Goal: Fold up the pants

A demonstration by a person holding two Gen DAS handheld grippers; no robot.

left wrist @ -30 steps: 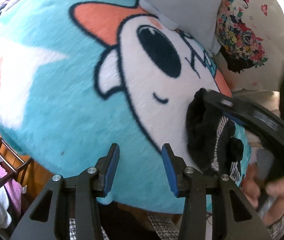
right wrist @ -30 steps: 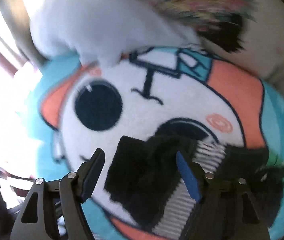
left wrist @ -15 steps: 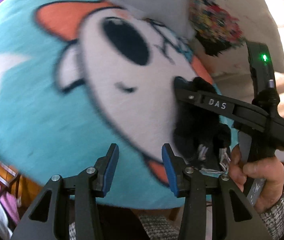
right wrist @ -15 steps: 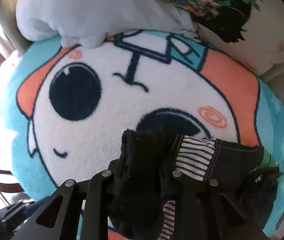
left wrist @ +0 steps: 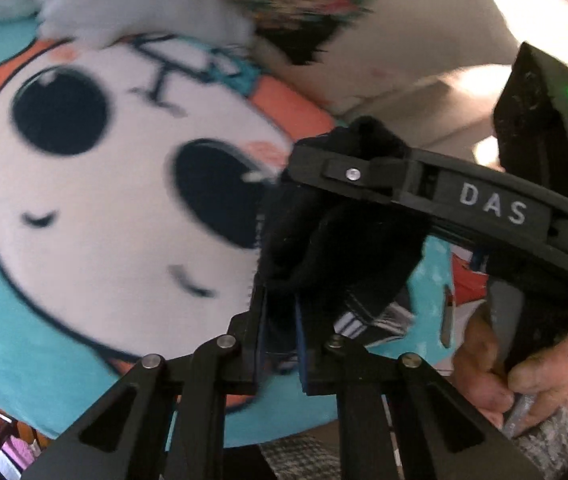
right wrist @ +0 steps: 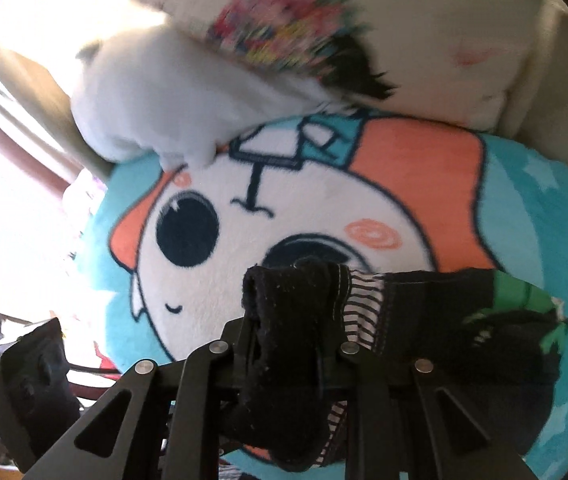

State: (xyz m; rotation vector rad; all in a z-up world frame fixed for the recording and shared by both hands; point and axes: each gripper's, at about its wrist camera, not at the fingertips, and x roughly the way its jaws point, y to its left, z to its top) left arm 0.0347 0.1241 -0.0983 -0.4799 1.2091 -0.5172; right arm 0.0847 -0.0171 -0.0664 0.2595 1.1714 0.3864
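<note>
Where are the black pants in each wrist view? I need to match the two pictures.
Left wrist: the black pants hang right of centre, pinched in the left gripper and under the right gripper's arm marked DAS.
Right wrist: the pants sit bottom centre in the right gripper, trailing right over a green patch.
Shared landmark: the cartoon face's big dark eye on the blanket, just behind the pants.

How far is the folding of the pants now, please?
Early stage. Done: both claws have taken hold of the black pants. In hand: the right claw is closing on one bunched edge, and the left claw is shut on the fabric close beside it, over the cartoon blanket. Left: no neat fold is visible; the pants are crumpled.
</note>
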